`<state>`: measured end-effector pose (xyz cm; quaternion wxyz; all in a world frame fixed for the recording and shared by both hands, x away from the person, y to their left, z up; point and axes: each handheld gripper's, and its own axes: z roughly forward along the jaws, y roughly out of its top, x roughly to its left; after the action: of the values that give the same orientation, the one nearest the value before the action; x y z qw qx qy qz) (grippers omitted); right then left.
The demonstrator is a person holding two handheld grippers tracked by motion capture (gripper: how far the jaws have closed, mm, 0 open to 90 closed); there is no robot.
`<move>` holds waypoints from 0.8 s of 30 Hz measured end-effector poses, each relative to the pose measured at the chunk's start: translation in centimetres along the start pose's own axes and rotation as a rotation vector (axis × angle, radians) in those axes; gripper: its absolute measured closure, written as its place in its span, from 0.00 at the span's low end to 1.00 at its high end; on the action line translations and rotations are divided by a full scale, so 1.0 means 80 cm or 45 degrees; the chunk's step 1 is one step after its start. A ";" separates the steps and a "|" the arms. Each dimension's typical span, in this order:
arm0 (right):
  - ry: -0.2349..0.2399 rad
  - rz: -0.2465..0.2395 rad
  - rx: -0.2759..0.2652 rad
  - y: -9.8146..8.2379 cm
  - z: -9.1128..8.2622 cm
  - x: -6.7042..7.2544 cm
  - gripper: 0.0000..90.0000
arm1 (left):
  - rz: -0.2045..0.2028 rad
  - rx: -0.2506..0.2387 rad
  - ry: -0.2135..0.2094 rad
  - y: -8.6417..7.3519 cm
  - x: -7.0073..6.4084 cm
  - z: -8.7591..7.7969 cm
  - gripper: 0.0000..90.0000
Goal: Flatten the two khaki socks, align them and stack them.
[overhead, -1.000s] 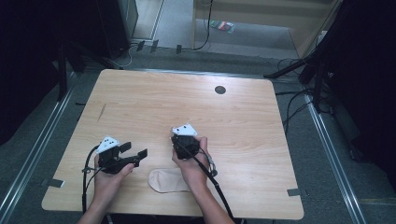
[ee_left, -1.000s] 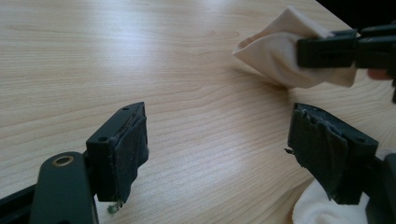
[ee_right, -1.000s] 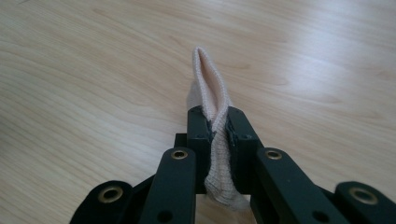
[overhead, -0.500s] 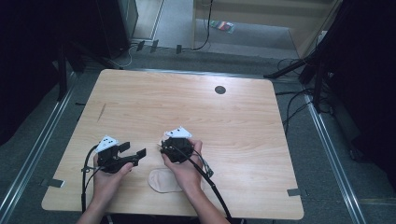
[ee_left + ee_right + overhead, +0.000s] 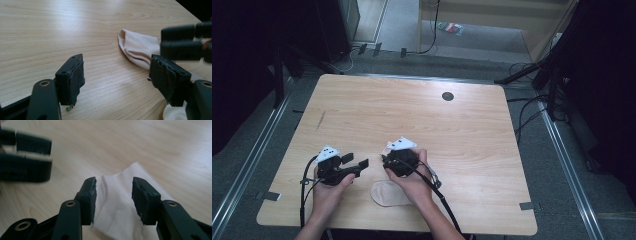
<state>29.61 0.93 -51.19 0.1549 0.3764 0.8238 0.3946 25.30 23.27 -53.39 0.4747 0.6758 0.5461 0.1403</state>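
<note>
A beige sock (image 5: 388, 195) lies flat near the table's front edge, between my two hands. My left gripper (image 5: 358, 165) rests to its left with its jaws pointing right. In the left gripper view it (image 5: 117, 80) stands wide open, with the sock (image 5: 138, 50) just ahead of its right jaw. My right gripper (image 5: 398, 162) is tilted down over the sock's far end. Its jaws (image 5: 113, 195) are apart, with the sock's raised fold (image 5: 117, 205) showing in the gap. I cannot tell whether they touch the cloth.
The light wooden table (image 5: 412, 120) has a small dark round hole (image 5: 447, 96) at the back right. Cables (image 5: 439, 192) trail from both grippers toward the front edge. Dark stands and floor cables surround the table.
My right gripper has moved left and toward me, tipping down over the sock's far end. The left gripper has hardly moved.
</note>
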 end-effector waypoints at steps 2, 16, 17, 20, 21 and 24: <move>0.006 -0.042 0.055 -0.004 0.007 0.007 0.61 | -0.009 0.000 -0.006 0.000 0.002 -0.001 0.34; -0.028 0.031 0.087 -0.013 0.002 -0.014 0.90 | -0.012 0.016 -0.019 -0.001 -0.002 0.004 0.35; -0.009 0.064 0.073 -0.012 0.000 -0.018 0.90 | -0.015 0.017 -0.021 -0.001 -0.002 0.004 0.35; 0.026 0.137 0.046 -0.010 -0.008 -0.028 0.91 | -0.014 0.025 -0.032 -0.001 -0.004 0.007 0.36; 0.035 0.151 0.038 -0.009 -0.010 -0.031 0.91 | -0.009 0.027 -0.037 0.000 -0.005 0.008 0.36; 0.063 0.223 0.004 -0.006 -0.018 -0.041 0.92 | 0.011 0.032 -0.064 0.002 -0.009 0.011 0.40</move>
<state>30.77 -2.42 -50.75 0.0988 0.4374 0.7918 0.4146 25.70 22.20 -53.47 0.4793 0.6873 0.5328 0.1185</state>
